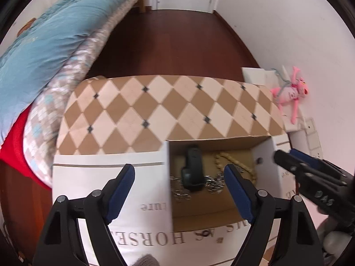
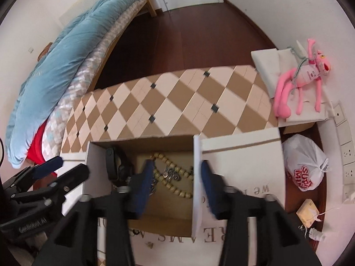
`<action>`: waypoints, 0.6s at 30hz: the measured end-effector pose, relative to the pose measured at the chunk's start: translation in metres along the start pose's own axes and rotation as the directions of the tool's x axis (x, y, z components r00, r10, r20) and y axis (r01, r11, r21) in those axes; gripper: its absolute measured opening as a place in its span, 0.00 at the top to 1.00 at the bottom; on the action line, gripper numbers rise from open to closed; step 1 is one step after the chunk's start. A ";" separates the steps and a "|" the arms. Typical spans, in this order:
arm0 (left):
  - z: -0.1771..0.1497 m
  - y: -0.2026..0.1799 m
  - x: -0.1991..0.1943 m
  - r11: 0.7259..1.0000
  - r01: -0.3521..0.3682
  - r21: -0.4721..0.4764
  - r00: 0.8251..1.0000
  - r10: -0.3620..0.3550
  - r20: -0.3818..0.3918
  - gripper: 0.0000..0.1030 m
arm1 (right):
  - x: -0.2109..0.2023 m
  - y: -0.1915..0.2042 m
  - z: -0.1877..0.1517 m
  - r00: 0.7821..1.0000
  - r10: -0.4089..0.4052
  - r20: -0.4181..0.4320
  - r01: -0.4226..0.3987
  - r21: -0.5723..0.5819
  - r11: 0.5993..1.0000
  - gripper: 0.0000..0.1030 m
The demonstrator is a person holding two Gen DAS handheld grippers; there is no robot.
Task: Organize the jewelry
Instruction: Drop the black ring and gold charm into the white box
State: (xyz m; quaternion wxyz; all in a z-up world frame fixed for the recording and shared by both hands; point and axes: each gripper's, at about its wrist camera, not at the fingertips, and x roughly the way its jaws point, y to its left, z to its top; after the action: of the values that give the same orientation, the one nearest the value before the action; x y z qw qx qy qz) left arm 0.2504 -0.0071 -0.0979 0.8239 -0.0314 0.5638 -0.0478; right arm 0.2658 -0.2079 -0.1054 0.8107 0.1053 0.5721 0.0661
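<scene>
A white cardboard box (image 1: pixel 111 177) with printed letters stands open on a diamond-patterned table; it also shows in the right wrist view (image 2: pixel 239 155). Inside lie a black wristband (image 1: pixel 193 168), a silver chain (image 1: pixel 213 185) and a wooden bead necklace (image 1: pixel 230 161). The right wrist view shows the wristband (image 2: pixel 112 163), the beads (image 2: pixel 175 182) and a small silver piece (image 2: pixel 170 173). My left gripper (image 1: pixel 179 177) is open and empty above the box's left flap and opening. My right gripper (image 2: pixel 175 175) is open and empty over the box interior. The right gripper (image 1: pixel 286 157) shows at the box's right flap.
The diamond-patterned table (image 2: pixel 177 102) ends at a dark wooden floor (image 2: pixel 188 40). A bed with a blue quilt (image 2: pixel 66 55) lies at left. A pink plush toy (image 2: pixel 304 79) on white boxes and a white plastic bag (image 2: pixel 304 166) sit at right.
</scene>
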 end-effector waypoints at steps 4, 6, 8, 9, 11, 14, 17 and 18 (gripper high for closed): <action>-0.004 0.013 -0.002 0.999 -0.035 -0.020 0.999 0.035 0.006 0.06 | -0.008 -0.001 0.001 0.999 -0.044 0.017 0.044 -0.011 0.999 0.51; -0.008 0.016 -0.004 0.999 -0.051 -0.020 0.999 0.051 0.017 0.04 | -0.011 0.002 0.000 0.997 -0.076 0.027 0.077 -0.027 0.997 0.47; -0.011 0.016 -0.006 0.998 -0.066 -0.020 0.997 0.067 0.031 0.00 | -0.014 0.006 -0.003 0.993 -0.113 0.034 0.115 -0.052 0.992 0.26; -0.013 0.016 -0.009 0.997 -0.073 -0.020 0.996 0.074 0.046 0.00 | -0.014 0.008 -0.005 0.991 -0.129 0.036 0.131 -0.063 0.989 0.11; -0.018 0.017 -0.013 0.996 -0.086 -0.019 0.994 0.087 0.069 0.00 | -0.015 0.016 -0.011 0.982 -0.185 0.040 0.189 -0.100 0.977 0.00; -0.023 0.019 -0.018 0.995 -0.092 -0.029 0.992 0.094 0.081 0.00 | -0.017 0.022 -0.020 0.976 -0.214 0.043 0.218 -0.116 0.969 0.00; -0.027 0.021 -0.024 0.995 -0.091 -0.036 0.992 0.093 0.085 0.00 | -0.021 0.025 -0.028 0.972 -0.228 0.060 0.234 -0.115 0.965 0.00; -0.029 0.022 -0.027 0.995 -0.095 -0.035 0.991 0.097 0.089 0.00 | -0.023 0.027 -0.030 0.972 -0.226 0.066 0.232 -0.112 0.966 0.00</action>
State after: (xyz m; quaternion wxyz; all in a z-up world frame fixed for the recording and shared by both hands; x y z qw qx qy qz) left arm 0.2149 0.0176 -0.0852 0.8495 -0.0188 0.5273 0.0020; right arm 0.2299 -0.1847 -0.0871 0.8326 -0.0084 0.5538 0.0032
